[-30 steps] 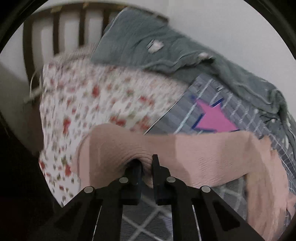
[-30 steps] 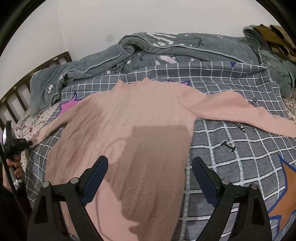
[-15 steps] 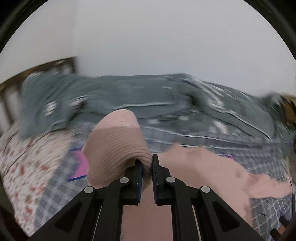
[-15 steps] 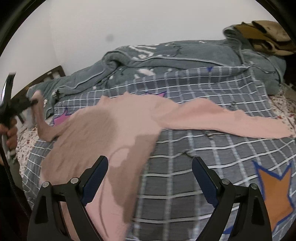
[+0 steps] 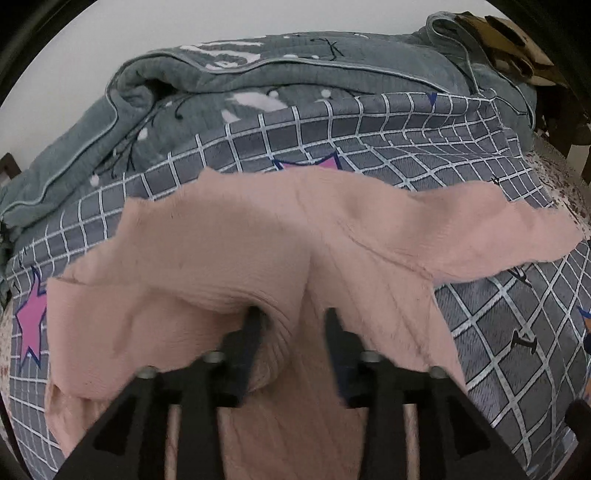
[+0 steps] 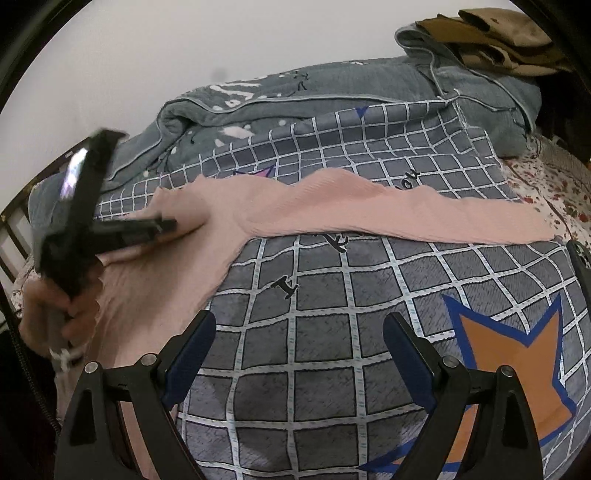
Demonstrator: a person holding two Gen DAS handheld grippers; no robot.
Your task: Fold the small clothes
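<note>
A pink knit sweater [image 5: 229, 243] lies on a grey checked bedspread [image 5: 406, 140]. Its left sleeve [image 5: 155, 317] is folded across the body. Its cuff [image 5: 273, 354] rests loose against the left finger of my left gripper [image 5: 293, 325], whose jaws stand apart above the sweater's chest. In the right wrist view the left gripper [image 6: 166, 225] reaches over the sweater [image 6: 155, 280]. The right sleeve [image 6: 388, 214] stretches out flat to the right. My right gripper [image 6: 299, 339] is open and empty above the bedspread [image 6: 332, 314], right of the sweater's body.
A rolled grey quilt [image 6: 332, 88] lies along the far side against the white wall. Brown clothes [image 6: 495, 33] sit on it at the far right. A floral sheet [image 6: 554, 184] shows at the right edge, a wooden headboard [image 6: 14, 218] at the left.
My left gripper carried the left sleeve across over the sweater's body and opened, letting the cuff go. My right gripper shifted to the right, staying open.
</note>
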